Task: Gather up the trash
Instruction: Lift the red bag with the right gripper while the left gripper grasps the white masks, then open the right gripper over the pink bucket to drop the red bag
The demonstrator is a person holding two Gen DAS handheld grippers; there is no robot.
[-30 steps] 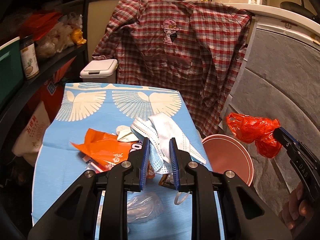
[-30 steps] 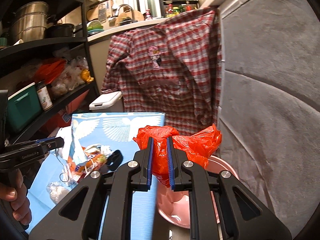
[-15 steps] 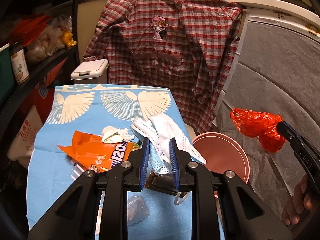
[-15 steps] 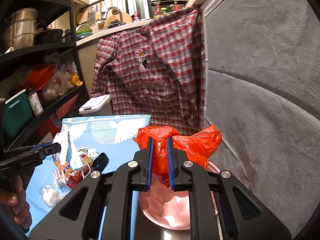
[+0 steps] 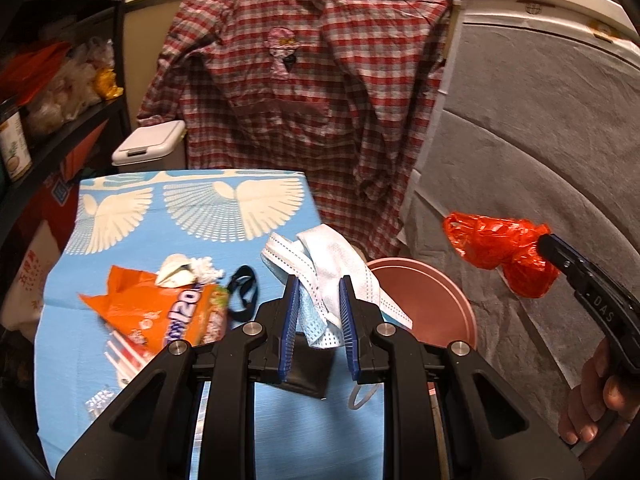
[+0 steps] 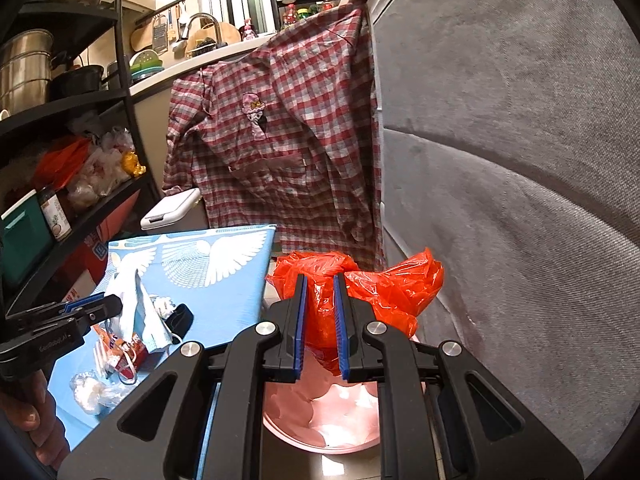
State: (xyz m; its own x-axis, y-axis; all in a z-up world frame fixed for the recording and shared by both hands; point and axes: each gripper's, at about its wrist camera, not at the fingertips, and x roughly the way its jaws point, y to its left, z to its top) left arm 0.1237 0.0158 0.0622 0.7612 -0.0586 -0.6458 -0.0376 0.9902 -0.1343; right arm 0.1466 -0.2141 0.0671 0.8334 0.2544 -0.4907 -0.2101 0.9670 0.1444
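Both tongs are loaded: left gripper (image 5: 319, 312) pinches the face masks (image 5: 324, 264), right gripper (image 6: 319, 320) the red bag (image 6: 360, 292). They've drifted sideways; the pink bin (image 6: 320, 412) now sits at six o'clock beneath the bag, ready for dropping.

Pink bin (image 6: 320, 436) mouth open; table edge (image 6: 268, 280) left, grey sofa (image 6: 520, 240) right.

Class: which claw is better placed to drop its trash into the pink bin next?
Right claw: its red bag hangs over the pink bin; the left claw's masks hang beside it.
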